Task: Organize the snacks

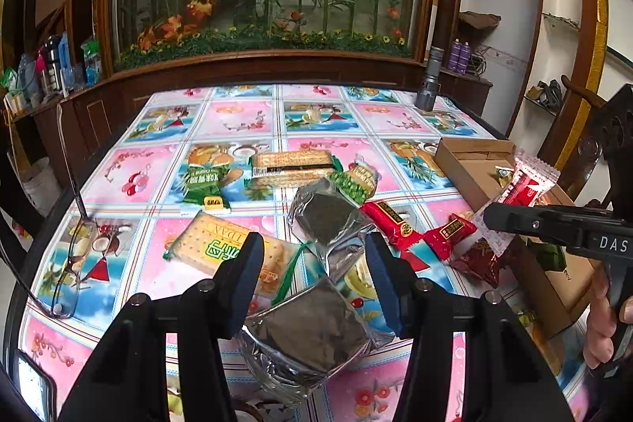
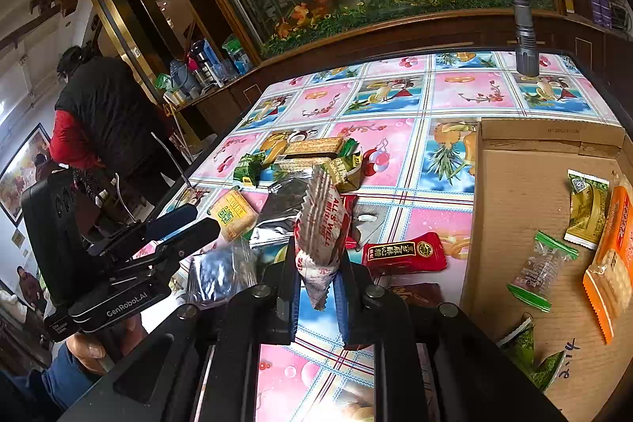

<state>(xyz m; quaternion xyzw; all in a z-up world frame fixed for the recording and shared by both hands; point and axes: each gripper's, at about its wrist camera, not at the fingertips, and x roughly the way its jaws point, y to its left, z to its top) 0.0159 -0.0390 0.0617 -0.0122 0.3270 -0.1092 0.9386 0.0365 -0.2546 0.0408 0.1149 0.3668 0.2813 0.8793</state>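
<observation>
Nearest the lens in the left wrist view, the left gripper (image 1: 314, 283) stands with its two blue-padded jaws apart on either side of a crinkled silver foil packet (image 1: 308, 339); the pads do not visibly press on the foil. Beyond it, at frame centre, lies a second silver foil packet (image 1: 328, 220), with a flat biscuit pack with green lettering (image 1: 229, 256) to its left and red rectangular candy wrappers (image 1: 395, 224) to its right, all on the fruit-patterned pink and blue tablecloth (image 1: 130, 169). At the right edge, the right gripper (image 2: 316, 287) is clenched on a red-and-white crimped sachet (image 2: 320, 224), which stands upright between its jaws above the cloth. Further right in the right wrist view, a shallow brown cardboard box (image 2: 526, 208) holds a clear green-ended candy (image 2: 542, 269), an orange cracker pack (image 2: 613, 256) and green packets. At the far table edge stands a grey metal flashlight (image 2: 525, 38).
</observation>
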